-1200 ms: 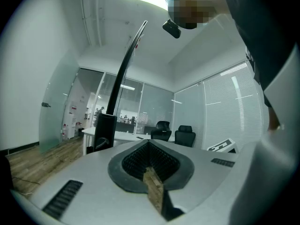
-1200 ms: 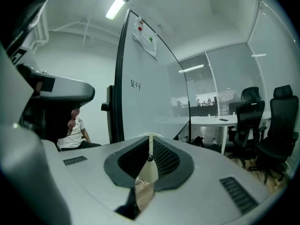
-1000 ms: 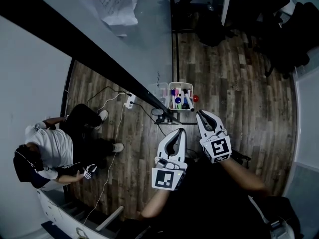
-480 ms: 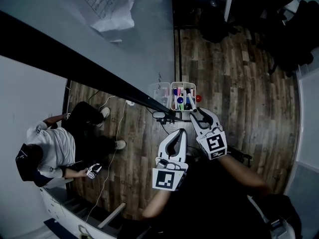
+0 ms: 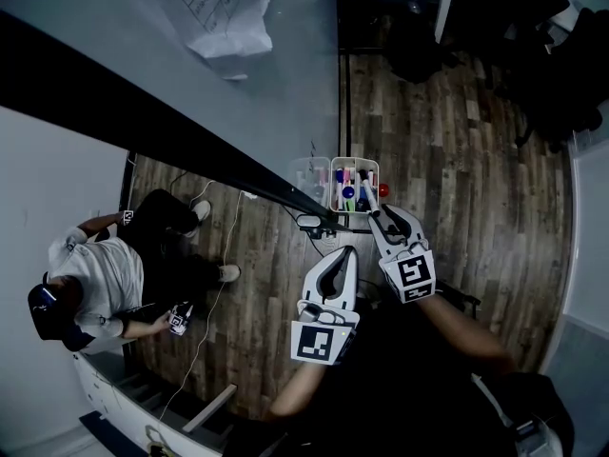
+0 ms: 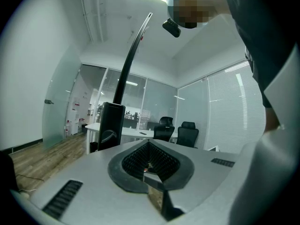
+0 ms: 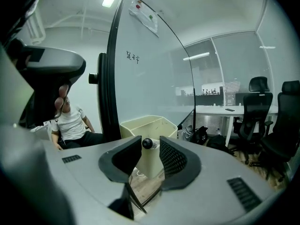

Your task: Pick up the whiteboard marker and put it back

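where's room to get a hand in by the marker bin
Right of the bin, the wood floor is bare. Left is tight: the board's black frame and a cable. The bin itself is full of markers; the right tongs sit at its near end.

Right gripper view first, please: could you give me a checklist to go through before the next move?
1. Is the whiteboard marker gripped between the right gripper's tongs: ok.
2. Is the marker tray in front of those tongs: ok.
3. Is there free room in the tray for it: cannot tell.
4. Is the left gripper shut, empty and apart from the tray: ok.
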`<state>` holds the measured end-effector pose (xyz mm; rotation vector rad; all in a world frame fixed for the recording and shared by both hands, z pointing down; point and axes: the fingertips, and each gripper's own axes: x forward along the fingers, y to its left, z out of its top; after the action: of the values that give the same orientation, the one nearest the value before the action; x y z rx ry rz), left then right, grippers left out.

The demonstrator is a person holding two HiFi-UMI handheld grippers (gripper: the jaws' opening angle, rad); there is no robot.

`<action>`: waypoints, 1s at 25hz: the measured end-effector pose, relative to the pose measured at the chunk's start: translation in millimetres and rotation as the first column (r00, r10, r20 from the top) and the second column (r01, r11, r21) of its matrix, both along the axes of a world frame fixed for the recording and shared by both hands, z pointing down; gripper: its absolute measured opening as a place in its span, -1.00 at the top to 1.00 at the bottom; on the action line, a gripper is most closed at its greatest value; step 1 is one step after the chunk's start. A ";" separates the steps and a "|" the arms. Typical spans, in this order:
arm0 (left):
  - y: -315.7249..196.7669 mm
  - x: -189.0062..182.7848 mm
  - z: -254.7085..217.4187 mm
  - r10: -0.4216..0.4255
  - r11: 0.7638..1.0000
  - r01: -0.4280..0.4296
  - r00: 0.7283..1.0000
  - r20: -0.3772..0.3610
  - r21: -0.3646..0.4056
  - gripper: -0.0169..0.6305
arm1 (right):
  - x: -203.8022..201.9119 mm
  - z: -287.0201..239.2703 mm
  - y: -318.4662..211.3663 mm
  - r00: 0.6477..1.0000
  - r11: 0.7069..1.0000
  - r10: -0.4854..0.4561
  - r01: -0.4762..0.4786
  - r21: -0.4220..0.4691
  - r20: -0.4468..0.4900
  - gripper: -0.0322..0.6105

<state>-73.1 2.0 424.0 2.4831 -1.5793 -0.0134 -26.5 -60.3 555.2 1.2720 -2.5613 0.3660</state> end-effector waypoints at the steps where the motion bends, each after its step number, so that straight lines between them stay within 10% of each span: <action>1: -0.5 -0.3 0.1 -0.001 1.000 0.001 1.000 0.002 -0.002 0.94 | -0.1 -0.8 0.2 1.000 1.000 0.002 -0.002 0.006 -0.007 0.53; 25: 1.0 -0.8 2.3 -0.019 1.000 0.018 1.000 -0.024 -0.023 0.94 | 6.0 -10.0 -0.4 0.999 0.999 -0.010 0.012 0.053 -0.036 0.66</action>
<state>-74.0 3.0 426.2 2.4415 -1.5840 -0.0284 -20.5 -60.7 545.2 1.2702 -2.5631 0.2722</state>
